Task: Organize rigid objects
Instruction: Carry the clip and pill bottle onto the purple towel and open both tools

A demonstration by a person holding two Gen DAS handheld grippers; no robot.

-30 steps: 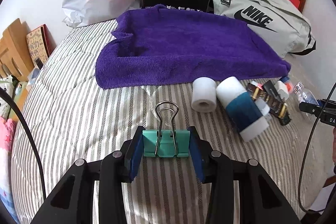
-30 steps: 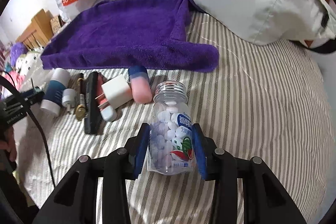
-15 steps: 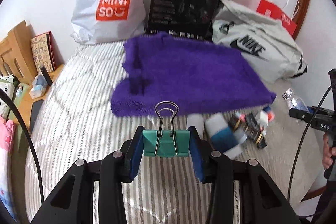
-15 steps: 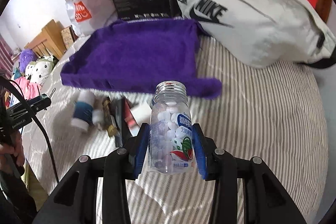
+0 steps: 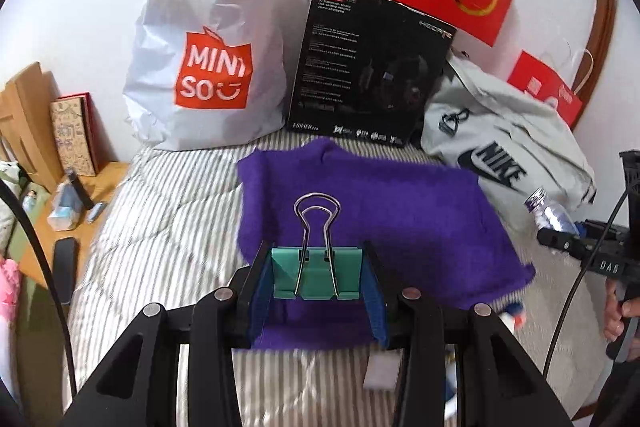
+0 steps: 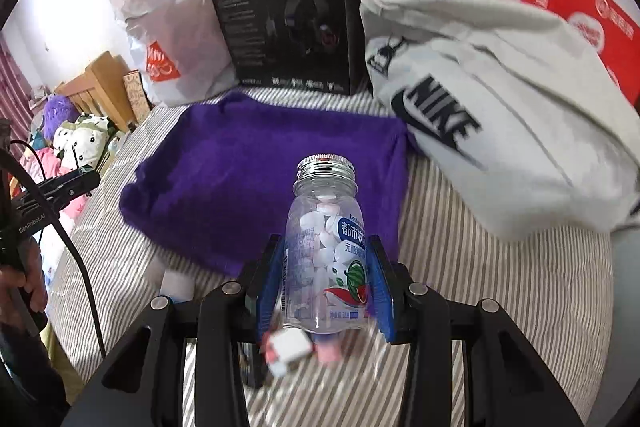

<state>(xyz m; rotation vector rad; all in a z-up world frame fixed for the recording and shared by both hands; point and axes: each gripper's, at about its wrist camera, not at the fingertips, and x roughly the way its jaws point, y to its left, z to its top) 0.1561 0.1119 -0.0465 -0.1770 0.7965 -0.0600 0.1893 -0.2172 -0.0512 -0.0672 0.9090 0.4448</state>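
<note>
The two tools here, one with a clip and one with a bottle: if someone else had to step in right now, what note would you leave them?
Left tool: shut on the green clip, held in the air over the purple towel.
Right tool: shut on the bottle of white tablets, cap on, also in the air over the towel's near edge.
Towel: spread on the striped bed, nothing on it yet.
Done: both items picked up.
Left: probably set both down on the towel, then fetch the small items still lying on the bed below the tools; they are blurred and partly hidden.
</note>
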